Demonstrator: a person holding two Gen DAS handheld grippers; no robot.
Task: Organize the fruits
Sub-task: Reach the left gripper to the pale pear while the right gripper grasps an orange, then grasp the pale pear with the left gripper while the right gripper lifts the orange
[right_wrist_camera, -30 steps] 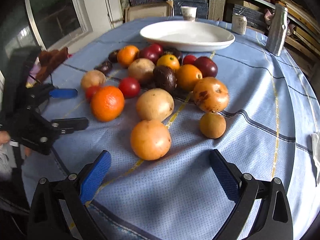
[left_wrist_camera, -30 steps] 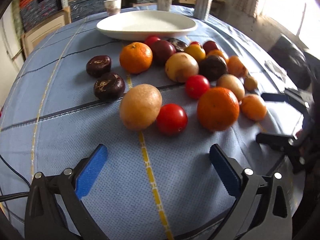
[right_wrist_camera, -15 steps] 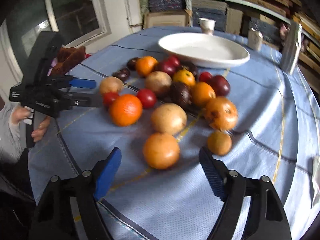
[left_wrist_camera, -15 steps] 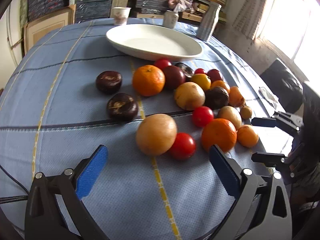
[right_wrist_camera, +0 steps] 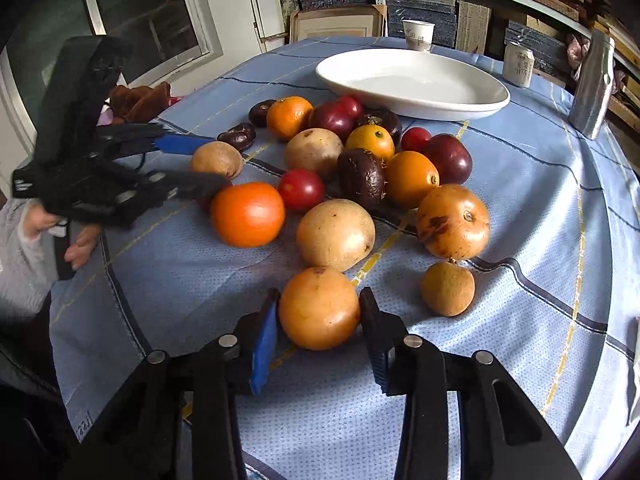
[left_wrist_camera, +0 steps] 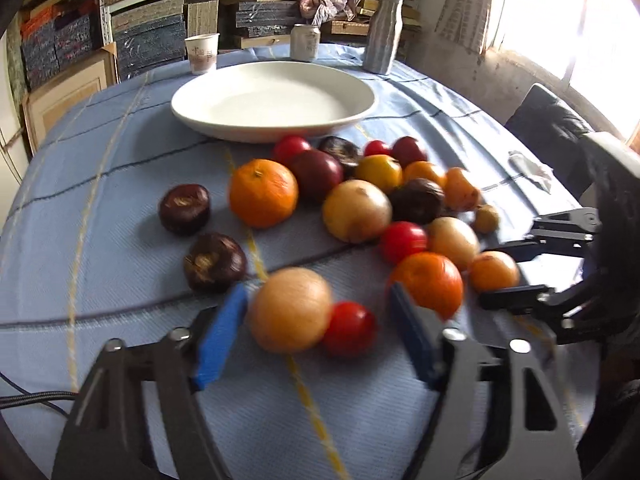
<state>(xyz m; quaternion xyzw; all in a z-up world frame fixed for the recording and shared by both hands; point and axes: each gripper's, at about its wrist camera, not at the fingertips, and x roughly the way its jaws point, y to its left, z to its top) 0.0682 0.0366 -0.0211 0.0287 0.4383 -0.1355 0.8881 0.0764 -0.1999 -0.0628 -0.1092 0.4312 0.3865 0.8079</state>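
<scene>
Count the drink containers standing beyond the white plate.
3: a paper cup at the left, a can in the middle, a tall bottle at the right. None looks hidden.

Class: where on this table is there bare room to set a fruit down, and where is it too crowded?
The white plate is bare inside. Bare cloth also lies left of the two dark fruits, and between the metal bottle and the small brown fruit. Crowded: the fruit pile before the plate.

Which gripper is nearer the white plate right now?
Neither clearly. The left gripper and right gripper both sit at the near edge of the fruit pile, with the pile between each and the white plate.
</scene>
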